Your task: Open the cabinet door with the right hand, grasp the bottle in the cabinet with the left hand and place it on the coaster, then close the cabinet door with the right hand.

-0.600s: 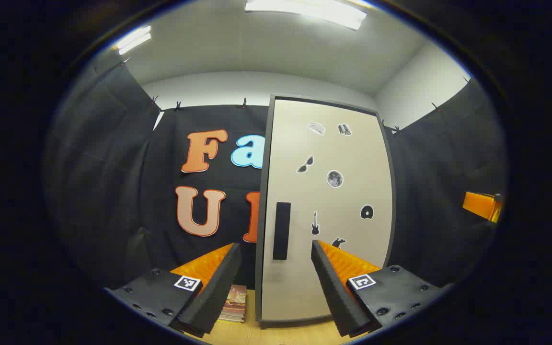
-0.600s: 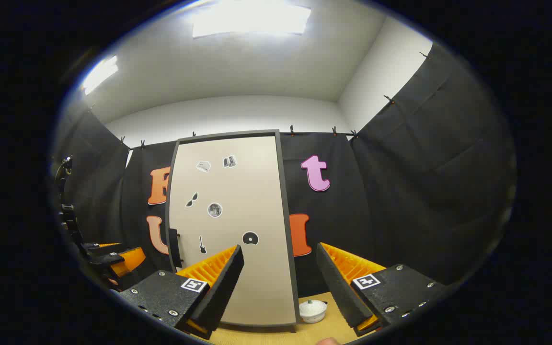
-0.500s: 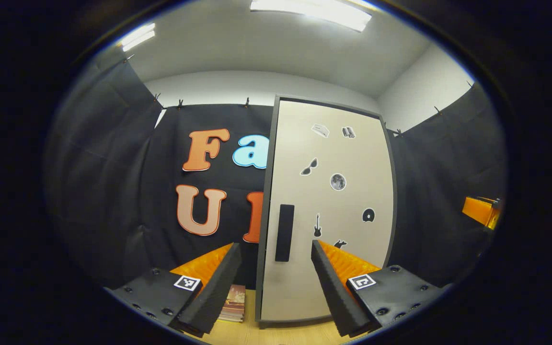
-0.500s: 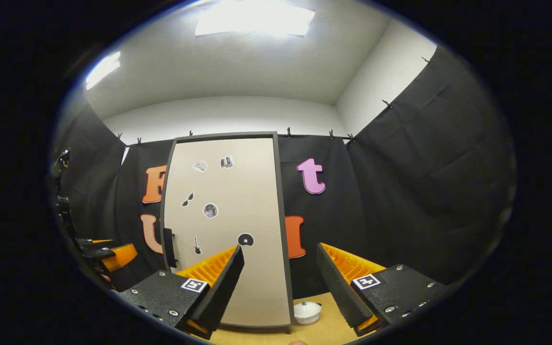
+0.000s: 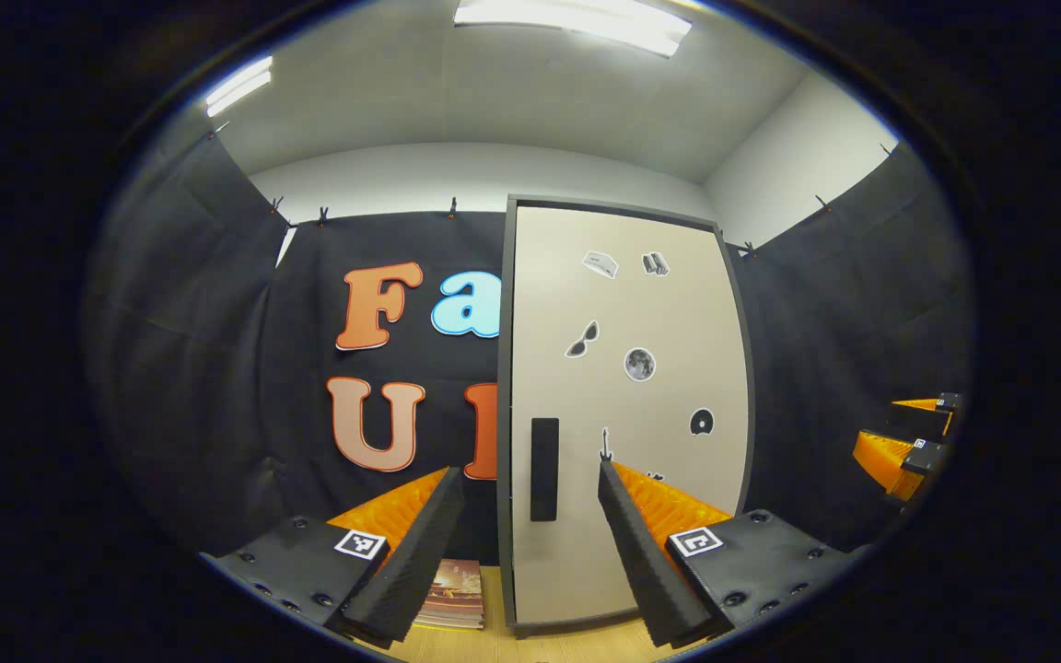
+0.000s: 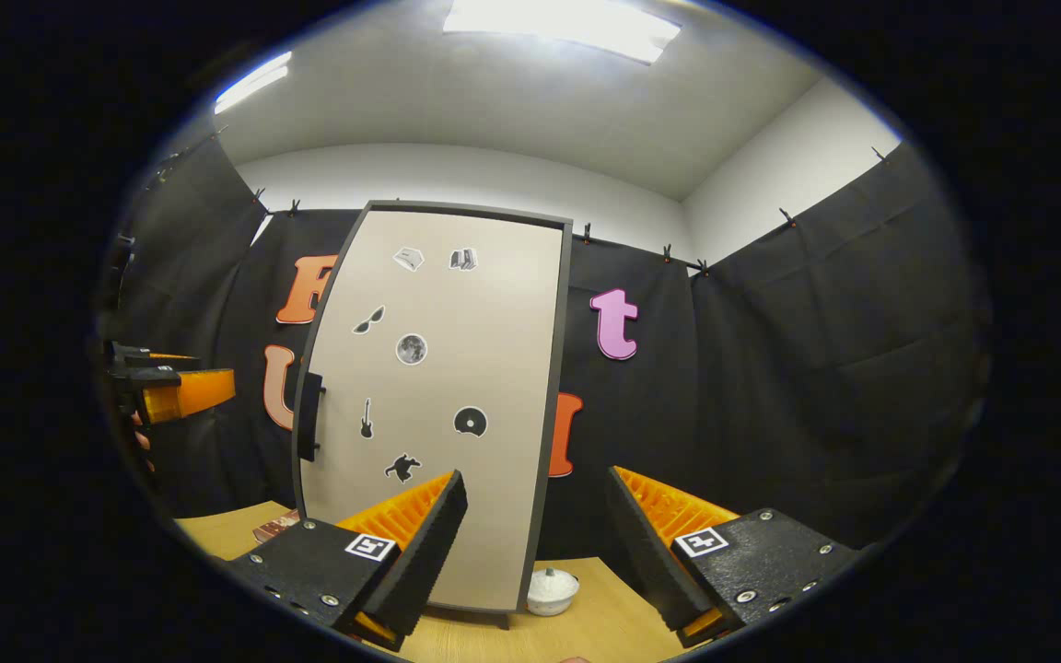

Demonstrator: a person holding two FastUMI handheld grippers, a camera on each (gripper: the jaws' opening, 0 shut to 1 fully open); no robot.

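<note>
Black cloth walls (image 5: 190, 368), white ceiling (image 6: 457, 120) — bright strip lights (image 5: 577, 20), wooden tabletop (image 6: 604, 626)

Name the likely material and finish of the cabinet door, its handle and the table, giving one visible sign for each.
Cabinet door: probably laminated board, matt beige, with a flat even face and a dark edge band.
Handle: matt black, perhaps plastic or painted metal; unclear.
Table: light wood or wood-look laminate, showing grain lines.

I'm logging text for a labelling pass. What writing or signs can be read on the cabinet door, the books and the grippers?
Cabinet door: picture stickers, no words.
Books: cover too small to read.
Left gripper, right gripper: square coded markers, no words.
</note>
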